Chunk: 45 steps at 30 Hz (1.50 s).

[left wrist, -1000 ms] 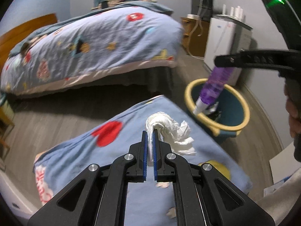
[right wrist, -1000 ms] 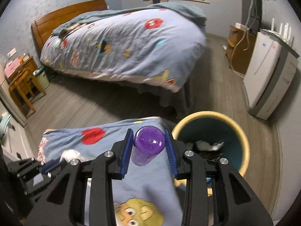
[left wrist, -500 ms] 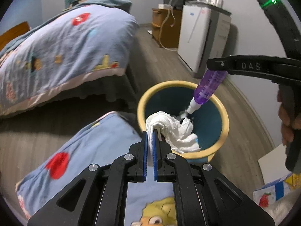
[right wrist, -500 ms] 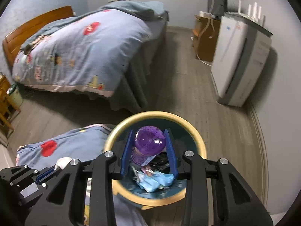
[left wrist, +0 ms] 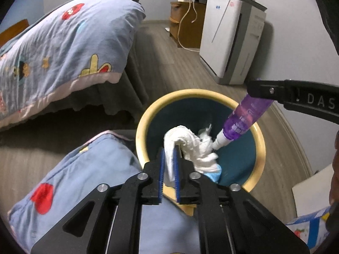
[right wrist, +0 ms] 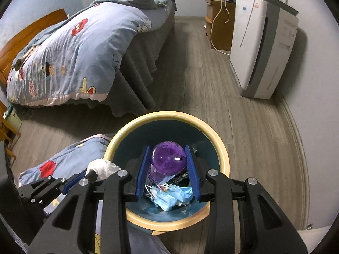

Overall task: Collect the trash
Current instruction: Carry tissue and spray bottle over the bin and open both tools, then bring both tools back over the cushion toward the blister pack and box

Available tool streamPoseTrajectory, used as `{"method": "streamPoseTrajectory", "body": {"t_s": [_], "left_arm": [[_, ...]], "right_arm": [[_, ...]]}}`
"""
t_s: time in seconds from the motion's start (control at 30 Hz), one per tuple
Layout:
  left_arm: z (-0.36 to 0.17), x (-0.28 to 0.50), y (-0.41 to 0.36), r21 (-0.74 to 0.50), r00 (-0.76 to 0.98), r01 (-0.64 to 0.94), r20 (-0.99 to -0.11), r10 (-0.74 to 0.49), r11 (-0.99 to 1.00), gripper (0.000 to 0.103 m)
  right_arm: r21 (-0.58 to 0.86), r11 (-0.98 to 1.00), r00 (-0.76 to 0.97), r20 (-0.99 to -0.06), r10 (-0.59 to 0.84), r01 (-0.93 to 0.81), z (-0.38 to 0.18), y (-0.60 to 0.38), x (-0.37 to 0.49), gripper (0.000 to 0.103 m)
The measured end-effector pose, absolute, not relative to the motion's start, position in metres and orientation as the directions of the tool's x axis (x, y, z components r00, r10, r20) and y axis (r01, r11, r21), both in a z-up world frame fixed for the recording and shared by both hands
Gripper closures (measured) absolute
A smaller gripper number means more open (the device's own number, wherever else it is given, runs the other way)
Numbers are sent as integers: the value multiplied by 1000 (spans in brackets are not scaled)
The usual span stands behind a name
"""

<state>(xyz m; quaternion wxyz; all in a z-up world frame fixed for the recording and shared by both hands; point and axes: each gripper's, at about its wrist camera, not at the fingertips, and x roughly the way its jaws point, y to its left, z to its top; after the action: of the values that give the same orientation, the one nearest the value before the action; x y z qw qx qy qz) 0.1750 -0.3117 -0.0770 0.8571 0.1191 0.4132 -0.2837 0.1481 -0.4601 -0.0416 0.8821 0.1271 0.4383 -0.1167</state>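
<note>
Both tongs hang over the mouth of the bin (right wrist: pixel 222 148) — that is the relation my next move turns on. My left tongs (left wrist: pixel 169 158) are opening, their blue pads easing apart with the white tissue wad (left wrist: pixel 190 144) between them; the wad bulges forward and to the right of the tips, already past the near-left rim and above the teal inside. My right tongs (right wrist: pixel 167 165) are pinching the purple bottle (right wrist: pixel 168 158) across its body. In the left wrist view the bottle's long axis slants down and to the left, white cap lowest, almost touching the tissue, its base up at the tongs by the bin's far-right rim.

I judge both pieces to be squarely over the opening, so a plain release should drop them in; the tissue sits nearer the near-left rim, the bottle deeper toward the middle. Blue face masks (right wrist: pixel 173 194) and other scraps already lie at the bottom.

Readable writing is scarce: "DAS" is moulded on the right tongs' arm in the left wrist view. The bottle's label has print — too blurred to read. A small carton (left wrist: pixel 309 232) with a strawberry picture shows at the lower right, its text illegible.
</note>
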Motion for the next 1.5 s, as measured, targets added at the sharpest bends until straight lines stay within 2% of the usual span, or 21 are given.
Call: {"method": "streamPoseTrajectory", "body": {"t_s": [0.03, 0.07, 0.13, 0.23, 0.3, 0.37, 0.43, 0.53, 0.57, 0.9, 1.17, 1.5], "left_arm": [[-76, 174, -311, -24, 504, 585, -772, -387, 811, 84], [-75, 173, -311, -14, 514, 584, -768, -383, 812, 75], [-74, 172, -311, -10, 521, 587, -761, -388, 809, 60], [-71, 167, -310, 10, 538, 595, -747, -390, 803, 49], [-69, 164, -310, 26, 550, 598, -741, -386, 801, 37], [-66, 162, -309, 46, 572, 591, -728, -378, 805, 17], [-62, 159, -307, 71, 602, 577, -710, -365, 814, 11], [-59, 157, -300, 80, 614, 560, -708, -349, 824, 10], [-57, 157, -296, 77, 616, 552, -709, -344, 830, 9], [-29, 134, -238, 66, 651, 491, -689, -317, 868, 8], [1, 108, -160, 62, 697, 398, -670, -258, 915, 7], [20, 59, -61, 66, 731, 263, -665, -154, 963, 6]], "right_arm": [[125, 939, 590, -801, -96, 322, -41, -461, 149, 69], [127, 936, 591, -801, -98, 328, -42, -462, 148, 68], [136, 929, 594, -798, -104, 345, -40, -465, 147, 59], [144, 926, 601, -793, -103, 349, -38, -464, 147, 51], [140, 928, 603, -791, -106, 347, -37, -462, 147, 44], [137, 928, 603, -791, -108, 347, -36, -461, 147, 40], [143, 925, 603, -791, -107, 351, -36, -461, 147, 26], [167, 921, 621, -778, -96, 352, -30, -460, 145, 8], [170, 921, 625, -775, -96, 352, -29, -460, 145, 5], [149, 933, 635, -766, -99, 326, -7, -432, 143, 6], [129, 958, 672, -736, -80, 255, 23, -390, 136, 6], [155, 980, 666, -745, 34, 123, 31, -319, 130, 6]]}}
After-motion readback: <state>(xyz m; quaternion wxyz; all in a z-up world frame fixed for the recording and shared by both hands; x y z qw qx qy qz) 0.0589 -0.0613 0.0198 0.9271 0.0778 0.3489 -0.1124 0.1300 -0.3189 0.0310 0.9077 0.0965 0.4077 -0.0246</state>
